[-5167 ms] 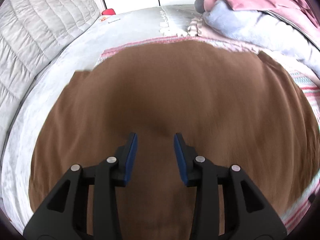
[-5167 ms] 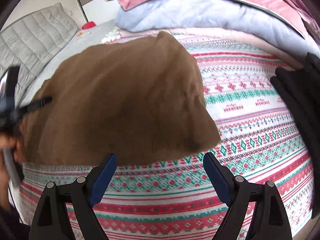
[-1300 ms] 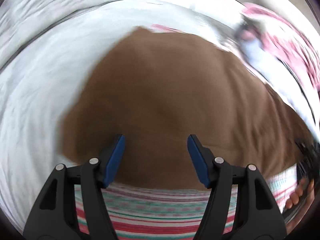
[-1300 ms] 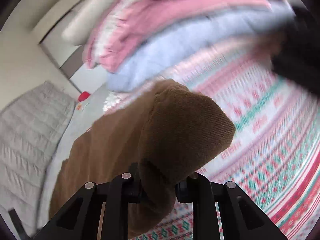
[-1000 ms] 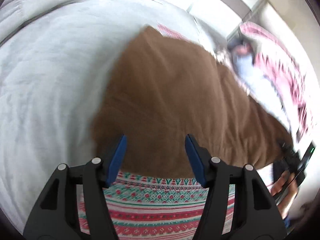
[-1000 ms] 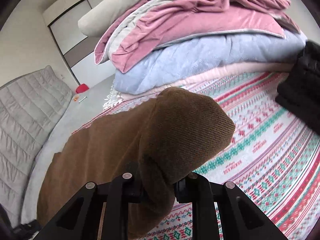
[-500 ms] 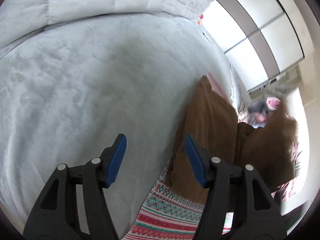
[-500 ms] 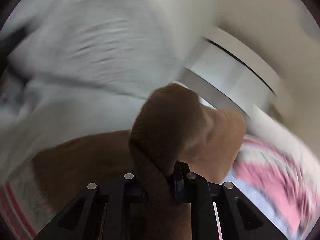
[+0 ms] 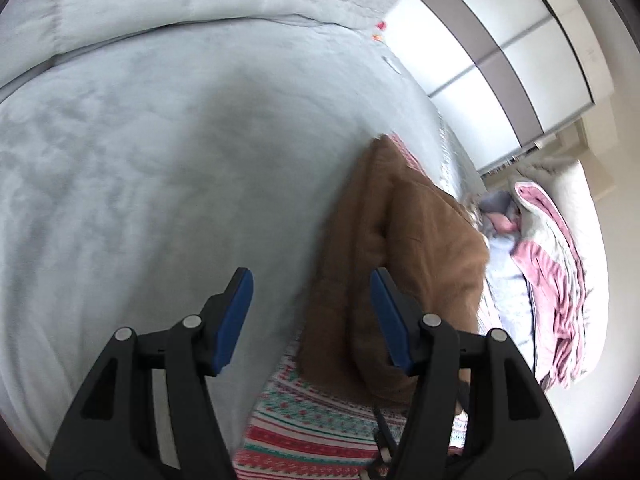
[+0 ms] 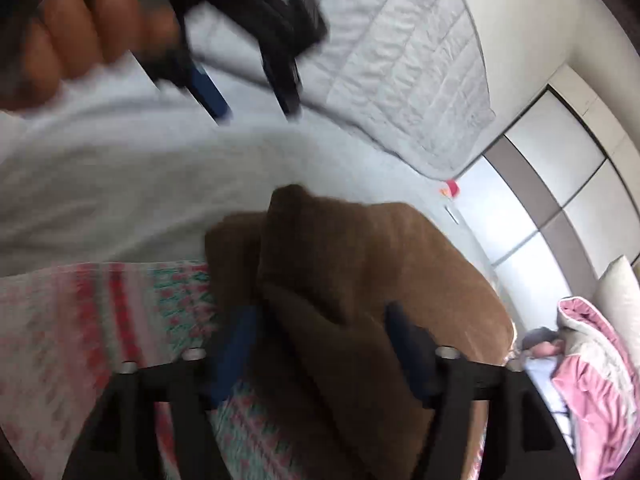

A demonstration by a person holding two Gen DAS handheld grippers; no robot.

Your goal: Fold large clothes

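Note:
The brown knit garment (image 9: 404,256) lies folded over itself on the patterned blanket (image 9: 316,420), at the edge of the grey bed cover. It also shows in the right wrist view (image 10: 360,292). My left gripper (image 9: 310,312) is open and empty, over the grey cover just left of the garment. My right gripper (image 10: 320,352) is open, its jaws wide apart with a fold of the brown garment lying between them. The left gripper and the hand holding it show at the top of the right wrist view (image 10: 248,92).
A grey quilted headboard (image 10: 408,80) runs along the far side. A pile of pink and pale blue bedding (image 9: 548,280) lies at the right. White wardrobe doors (image 9: 500,52) stand behind. A small red object (image 10: 452,188) lies on the grey cover (image 9: 140,180).
My right gripper was shut on the brown garment, carried its edge over toward the grey cover, and has now opened. My left gripper swung left, off the garment.

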